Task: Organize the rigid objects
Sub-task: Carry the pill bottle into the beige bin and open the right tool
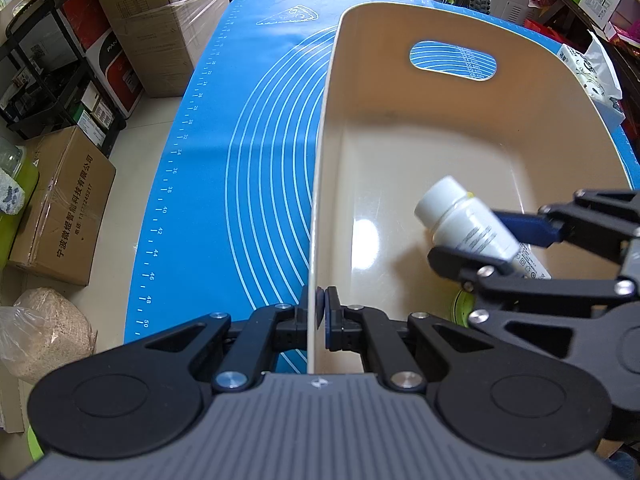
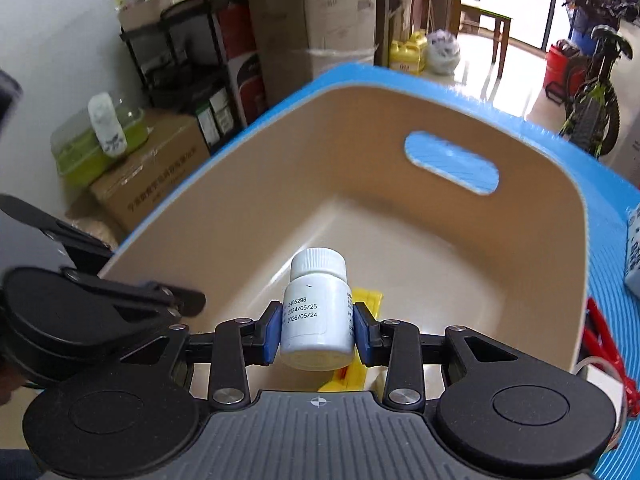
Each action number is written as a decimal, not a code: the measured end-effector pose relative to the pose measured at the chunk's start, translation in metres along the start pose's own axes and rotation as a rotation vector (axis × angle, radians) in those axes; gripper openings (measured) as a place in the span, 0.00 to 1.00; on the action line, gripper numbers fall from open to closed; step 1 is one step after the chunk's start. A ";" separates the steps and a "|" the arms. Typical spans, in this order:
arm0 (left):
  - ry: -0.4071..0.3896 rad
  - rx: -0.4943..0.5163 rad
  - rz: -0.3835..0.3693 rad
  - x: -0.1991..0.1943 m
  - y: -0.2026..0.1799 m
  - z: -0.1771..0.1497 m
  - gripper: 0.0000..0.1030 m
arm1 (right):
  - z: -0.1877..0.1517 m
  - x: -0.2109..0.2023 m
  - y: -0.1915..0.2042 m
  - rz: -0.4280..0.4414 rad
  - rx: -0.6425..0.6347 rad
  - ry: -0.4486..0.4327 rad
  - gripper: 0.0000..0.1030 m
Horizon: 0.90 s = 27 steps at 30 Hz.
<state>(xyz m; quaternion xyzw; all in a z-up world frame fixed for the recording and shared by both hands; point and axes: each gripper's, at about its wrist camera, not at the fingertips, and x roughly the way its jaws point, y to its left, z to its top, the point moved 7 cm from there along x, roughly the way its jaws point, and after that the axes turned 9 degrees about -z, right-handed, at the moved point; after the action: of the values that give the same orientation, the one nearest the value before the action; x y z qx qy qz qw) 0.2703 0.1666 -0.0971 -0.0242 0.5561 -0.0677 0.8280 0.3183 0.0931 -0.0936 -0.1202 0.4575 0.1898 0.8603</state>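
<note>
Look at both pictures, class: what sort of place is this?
Probably a home room doubling as storage: stacked brown cardboard boxes beside a tiled floor, a green-framed bicycle by the doorway, and a blue silicone baking mat covering the table.

Glossy plastic bin [image 1: 400,152], rubbery mat [image 1: 248,128]

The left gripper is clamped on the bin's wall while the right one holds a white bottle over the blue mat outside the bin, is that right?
Not quite. The right wrist view shows the right gripper holding the bottle over the bin's inside, not the mat. The left gripper does clamp the wall.
</note>
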 end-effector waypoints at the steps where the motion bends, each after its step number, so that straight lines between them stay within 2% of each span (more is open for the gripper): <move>1: 0.000 0.000 0.000 0.000 0.000 0.000 0.06 | -0.001 0.002 0.000 0.002 -0.001 0.005 0.42; 6: 0.000 0.000 0.000 0.000 0.000 0.000 0.06 | 0.000 0.003 0.003 -0.001 -0.022 0.011 0.42; 8: 0.000 0.000 0.000 0.000 0.000 0.000 0.06 | -0.002 0.005 0.004 0.000 -0.017 0.023 0.47; 16: 0.000 0.001 0.000 0.000 0.000 0.000 0.06 | -0.002 0.003 -0.008 0.024 0.066 0.017 0.51; 20: 0.000 0.000 0.001 0.000 0.000 0.000 0.06 | 0.001 -0.010 -0.018 0.039 0.105 -0.022 0.51; 27: 0.000 0.000 0.000 0.000 0.000 0.000 0.06 | 0.008 -0.049 -0.056 0.002 0.181 -0.130 0.51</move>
<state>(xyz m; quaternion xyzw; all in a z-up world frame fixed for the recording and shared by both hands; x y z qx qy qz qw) 0.2705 0.1665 -0.0973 -0.0243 0.5560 -0.0676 0.8281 0.3239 0.0349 -0.0465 -0.0293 0.4163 0.1559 0.8953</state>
